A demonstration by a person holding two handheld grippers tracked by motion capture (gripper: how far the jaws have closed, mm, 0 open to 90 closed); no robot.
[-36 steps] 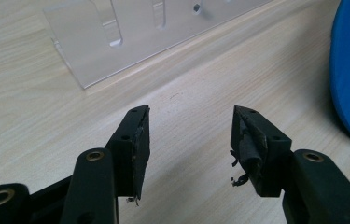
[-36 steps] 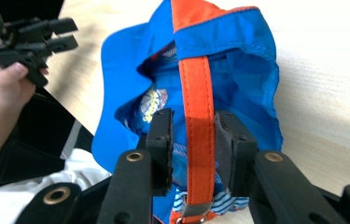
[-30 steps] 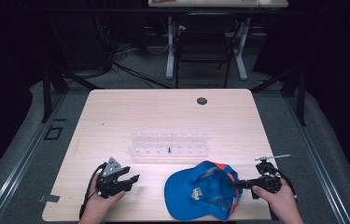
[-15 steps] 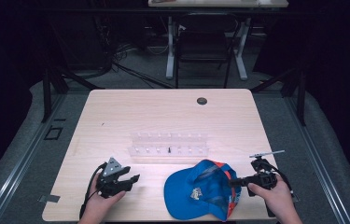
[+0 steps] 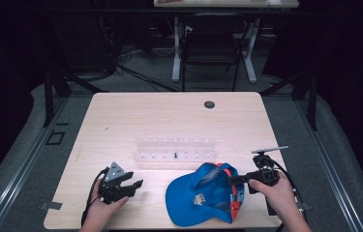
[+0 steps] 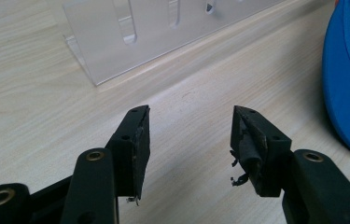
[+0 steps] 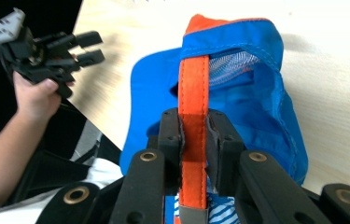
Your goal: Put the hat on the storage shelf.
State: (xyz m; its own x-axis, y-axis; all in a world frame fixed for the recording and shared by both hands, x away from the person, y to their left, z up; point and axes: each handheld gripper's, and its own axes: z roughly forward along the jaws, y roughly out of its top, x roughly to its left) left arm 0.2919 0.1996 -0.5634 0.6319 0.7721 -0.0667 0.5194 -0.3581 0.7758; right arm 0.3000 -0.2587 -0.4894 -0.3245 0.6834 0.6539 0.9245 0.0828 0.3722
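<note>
Two hand-held grippers are over the wooden counter (image 5: 169,116), one in each hand. The right hand-held gripper (image 5: 234,181) is pinching the orange strap (image 7: 192,112) of the blue cap (image 5: 198,195). Its two black jaws are pressed onto the strap from both sides, and the strap runs straight up between them. The cap lies near the front edge of the counter, a little right of the middle. It has a small picture patch on it, and some mesh shows inside, up by the strap.

The left hand-held gripper (image 5: 138,184) is over by the left front of the counter, well apart from the cap. Its jaws are spread wide and hold nothing. Bare wood shows between them.

A clear plastic rack (image 5: 175,150) sits in the middle of the counter, just behind the cap. It has little slots in rows. A small dark round spot (image 5: 209,104) is near the far edge of the counter.
</note>
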